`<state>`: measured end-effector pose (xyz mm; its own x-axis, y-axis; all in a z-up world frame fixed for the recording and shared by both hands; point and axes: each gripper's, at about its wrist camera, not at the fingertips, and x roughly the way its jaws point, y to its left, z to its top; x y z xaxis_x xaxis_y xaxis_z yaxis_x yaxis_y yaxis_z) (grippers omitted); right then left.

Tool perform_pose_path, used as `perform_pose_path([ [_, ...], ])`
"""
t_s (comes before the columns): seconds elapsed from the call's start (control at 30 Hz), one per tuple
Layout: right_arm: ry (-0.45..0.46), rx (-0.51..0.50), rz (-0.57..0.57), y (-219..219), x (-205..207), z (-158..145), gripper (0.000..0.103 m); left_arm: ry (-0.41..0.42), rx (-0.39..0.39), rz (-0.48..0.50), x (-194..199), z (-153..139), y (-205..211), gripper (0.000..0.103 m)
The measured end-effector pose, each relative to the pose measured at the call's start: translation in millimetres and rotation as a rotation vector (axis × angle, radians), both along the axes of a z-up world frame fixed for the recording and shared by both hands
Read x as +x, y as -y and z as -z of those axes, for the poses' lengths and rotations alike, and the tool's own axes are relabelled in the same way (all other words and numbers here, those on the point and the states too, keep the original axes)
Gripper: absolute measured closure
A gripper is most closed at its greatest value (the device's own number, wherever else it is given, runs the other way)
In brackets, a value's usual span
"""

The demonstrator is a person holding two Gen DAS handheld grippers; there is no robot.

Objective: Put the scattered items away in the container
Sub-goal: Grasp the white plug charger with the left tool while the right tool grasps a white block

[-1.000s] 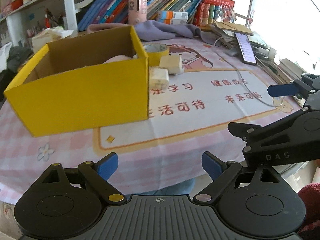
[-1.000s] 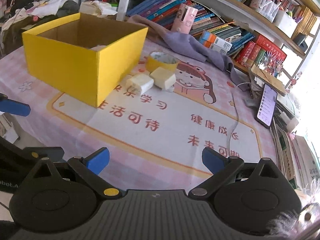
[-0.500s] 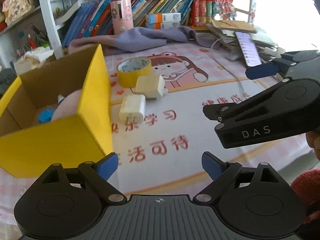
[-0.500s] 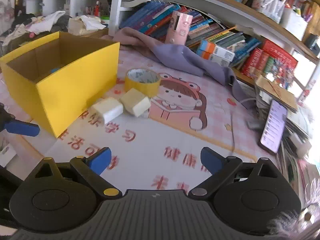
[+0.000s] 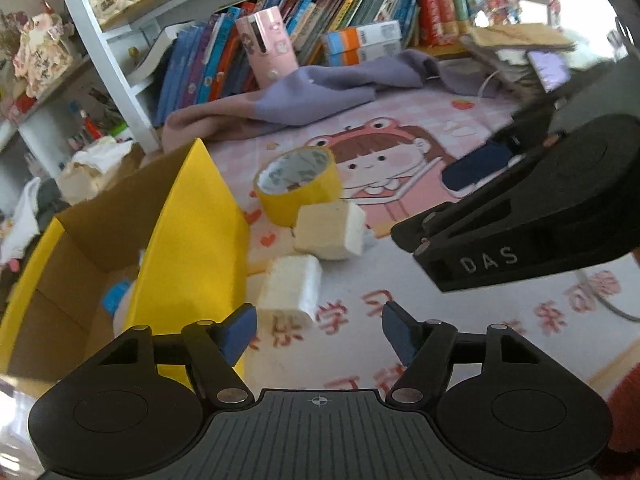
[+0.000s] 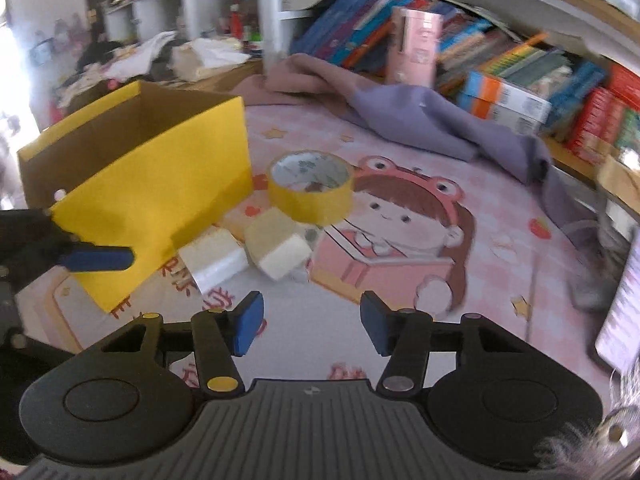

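Observation:
An open yellow cardboard box (image 5: 192, 248) (image 6: 160, 184) stands on the left with a pink and a blue item inside. Beside its right wall lie a yellow tape roll (image 5: 298, 184) (image 6: 310, 188) and two cream blocks: a far one (image 5: 330, 232) (image 6: 278, 246) and a near one (image 5: 290, 288) (image 6: 214, 260). My left gripper (image 5: 316, 334) is open and empty, just short of the near block. My right gripper (image 6: 310, 322) is open and empty, a little short of the far block. The right gripper's body (image 5: 520, 232) shows in the left wrist view.
A purple cloth (image 6: 420, 116) lies behind the tape roll. A pink tube (image 5: 268, 50) and rows of books (image 5: 352, 12) line the back shelf. A phone (image 6: 618, 316) and a cable lie at the right. The table has a pink cartoon mat (image 6: 400, 240).
Both grippers have moved forward toward the cream blocks and tape roll, which now look much closer. The objects have not moved. Both grippers stay open.

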<state>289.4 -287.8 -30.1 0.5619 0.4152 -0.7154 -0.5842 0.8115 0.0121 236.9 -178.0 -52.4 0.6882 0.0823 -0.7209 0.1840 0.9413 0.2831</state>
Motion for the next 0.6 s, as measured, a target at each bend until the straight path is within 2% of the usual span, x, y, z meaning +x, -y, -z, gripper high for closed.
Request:
perform_pose_path([
  [0.1,0.014,-0.029,-0.115,-12,15,2,0.051,-0.013,0.034,-0.029,14,7,2,0.033],
  [0.33,0.068,-0.113,-0.337,-41,37,11,0.051,-0.072,0.013,-0.115,44,21,-6,0.033],
  [0.6,0.000,-0.172,-0.454,-62,71,34,0.052,-0.095,-0.013,-0.146,50,27,-8,0.033],
])
